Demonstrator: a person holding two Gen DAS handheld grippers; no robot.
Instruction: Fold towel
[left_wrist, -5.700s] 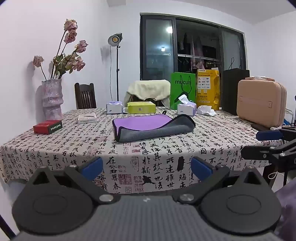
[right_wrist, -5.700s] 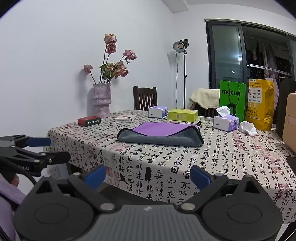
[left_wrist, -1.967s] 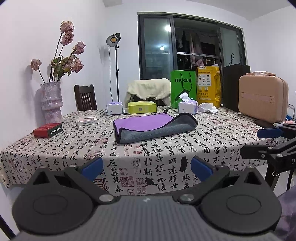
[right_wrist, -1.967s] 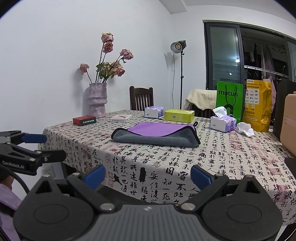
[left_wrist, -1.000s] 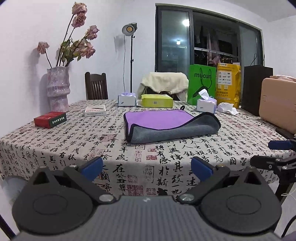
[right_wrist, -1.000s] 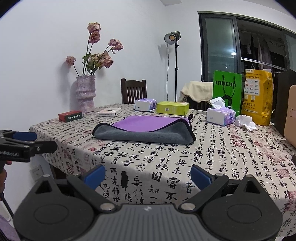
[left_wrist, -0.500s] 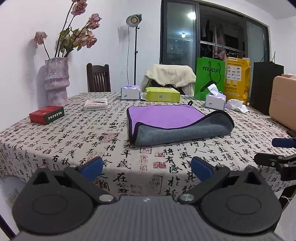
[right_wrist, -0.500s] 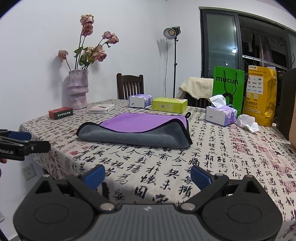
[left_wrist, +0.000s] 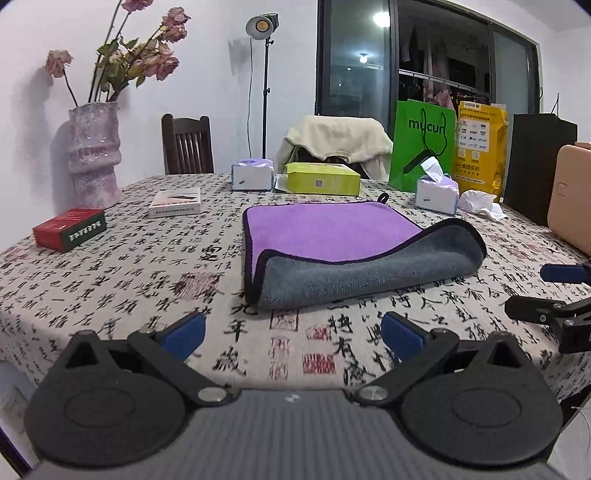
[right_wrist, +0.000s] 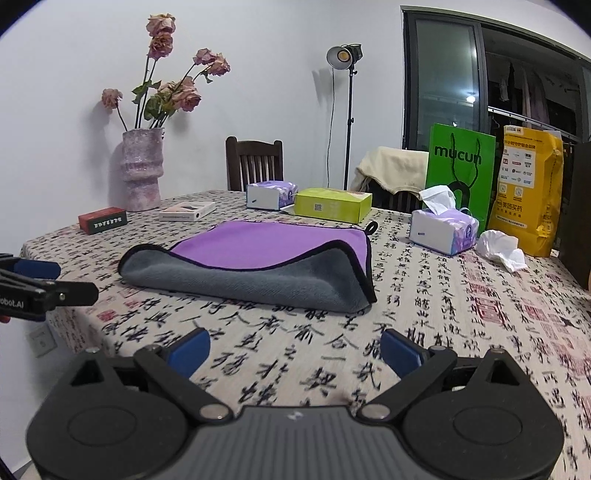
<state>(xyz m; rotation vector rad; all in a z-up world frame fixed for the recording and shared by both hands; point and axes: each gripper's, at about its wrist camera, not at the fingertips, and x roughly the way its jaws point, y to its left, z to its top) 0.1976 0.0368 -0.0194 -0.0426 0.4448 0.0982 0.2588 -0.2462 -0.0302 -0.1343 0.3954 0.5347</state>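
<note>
Left wrist view. The left tongs (left_wrist: 291, 334) hover over the near edge of the worktop (left_wrist: 110, 280), blue pads wide apart and holding nothing. Ahead lies the towel (left_wrist: 354, 251), on the calligraphy-print cloth around mid-worktop, purple face up, with its near edge rolled over to show the grey underside. That grey flap is loose and uneven, higher at the right, so it reads as a rough starting state, not a finished fold. The left tongs line up roughly with the towel's near left corner, probably the intended pinch point. The right tongs (left_wrist: 554, 291) enter at the right margin, apart from the towel.

Right wrist view. The right tongs (right_wrist: 295, 349) also stand spread and empty, low over the worktop edge, aimed towards the towel's near right corner (right_wrist: 364, 295), where the black-bound hem comes to a point. The left tongs show at the left margin, level with the worktop. Tissue box (right_wrist: 443, 229), green box (right_wrist: 332, 205) and red box (right_wrist: 102, 220) sit well apart from the towel, leaving room around it.

Judgement: approach stage, no grasp made yet; each tong is likely set to take one near corner.
</note>
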